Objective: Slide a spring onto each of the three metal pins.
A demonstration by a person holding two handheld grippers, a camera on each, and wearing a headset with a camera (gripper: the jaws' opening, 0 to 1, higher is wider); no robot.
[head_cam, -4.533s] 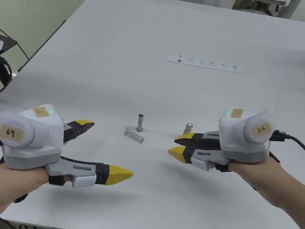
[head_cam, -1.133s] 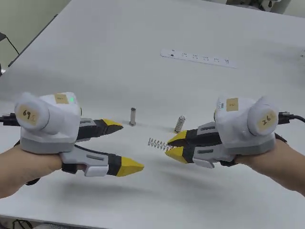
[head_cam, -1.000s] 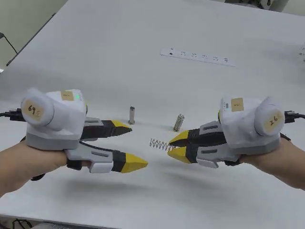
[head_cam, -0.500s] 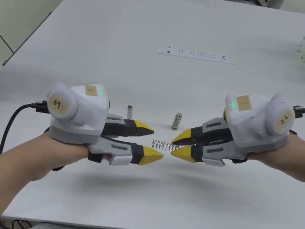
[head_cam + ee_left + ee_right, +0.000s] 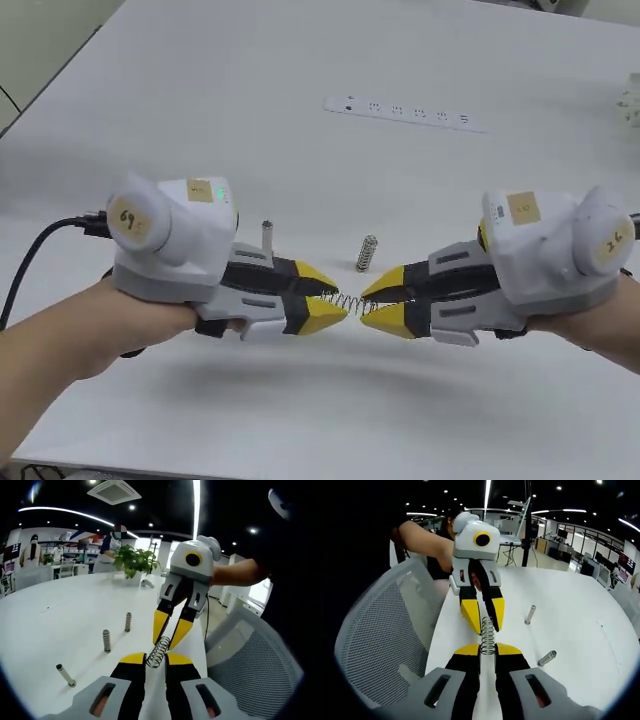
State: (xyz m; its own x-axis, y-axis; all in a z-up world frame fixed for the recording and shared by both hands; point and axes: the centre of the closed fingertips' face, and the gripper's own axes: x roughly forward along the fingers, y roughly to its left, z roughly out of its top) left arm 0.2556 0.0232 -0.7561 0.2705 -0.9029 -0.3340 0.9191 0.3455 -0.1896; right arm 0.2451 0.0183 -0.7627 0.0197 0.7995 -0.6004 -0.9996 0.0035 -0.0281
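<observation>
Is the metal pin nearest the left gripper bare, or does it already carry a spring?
Bare: the metal pin stands upright with a smooth shaft and no coils around it.

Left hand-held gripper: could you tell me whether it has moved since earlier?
Yes: the left hand-held gripper moved right relative to the bare pin, reaching the spring.

The loose spring (image 5: 348, 301), a thin bright coil, hangs level above the desk (image 5: 250, 80). One end is pinched in the left gripper (image 5: 328, 303) and the other in the right gripper (image 5: 376, 300). Behind it, toward the far edge, a bare metal pin (image 5: 267, 232) stands upright. Near its right a second pin (image 5: 367, 252) stands wearing a spring. In the left gripper view a third pin (image 5: 128, 622), also sprung, stands further along the same row.
</observation>
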